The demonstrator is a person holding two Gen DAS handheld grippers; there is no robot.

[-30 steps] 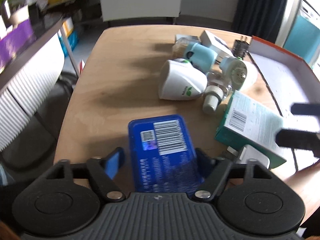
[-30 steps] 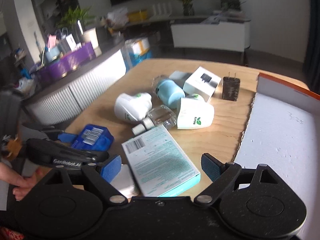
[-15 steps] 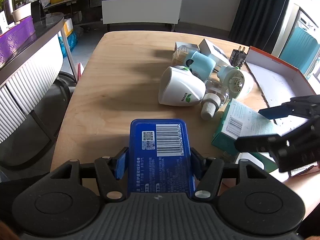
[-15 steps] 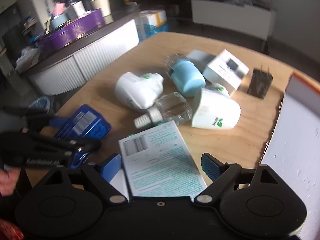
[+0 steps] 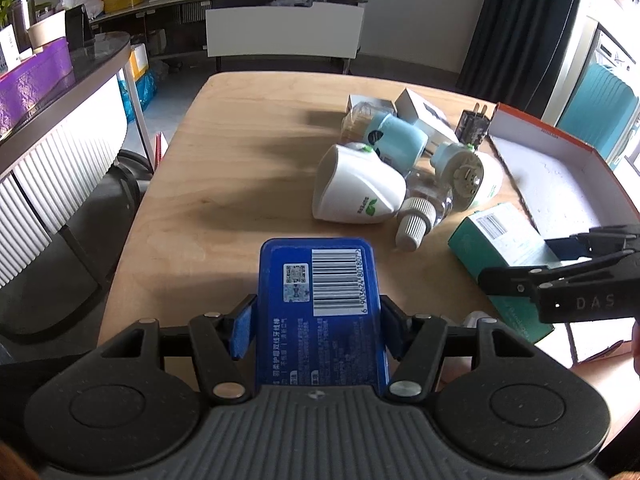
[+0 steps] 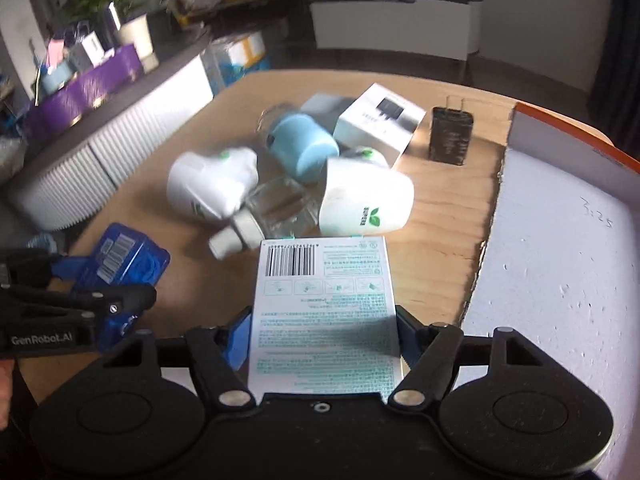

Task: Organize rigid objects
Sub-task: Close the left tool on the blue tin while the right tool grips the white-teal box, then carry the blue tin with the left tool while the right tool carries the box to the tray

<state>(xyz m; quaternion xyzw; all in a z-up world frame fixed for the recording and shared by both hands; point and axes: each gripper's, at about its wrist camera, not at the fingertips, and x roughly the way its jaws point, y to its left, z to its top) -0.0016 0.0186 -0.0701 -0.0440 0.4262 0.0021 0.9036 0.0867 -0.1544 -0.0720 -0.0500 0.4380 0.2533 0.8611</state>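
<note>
The stiff, smooth blue case (image 5: 320, 304) is squeezed on its long sides inside the left gripper (image 5: 318, 326). The light white-and-green box (image 6: 324, 312) sits between the right gripper (image 6: 322, 336) pads, which have just been closing on its sides.

On the wooden table (image 5: 240, 168), a quick count: two white plug-in diffusers, one (image 5: 356, 192) and the other (image 6: 366, 200); one pale blue diffuser (image 5: 396, 140); one clear glass bottle (image 6: 276, 204) with a ribbed white cap; one blue case (image 5: 320, 304) with a barcode; one teal-and-white carton (image 6: 324, 308); one white box (image 6: 380, 120) with a dark picture on top; one black wall plug (image 6: 452, 136); one orange-rimmed tray (image 6: 560, 128); and two grippers, left (image 5: 318, 326) and right (image 6: 322, 334).
</note>
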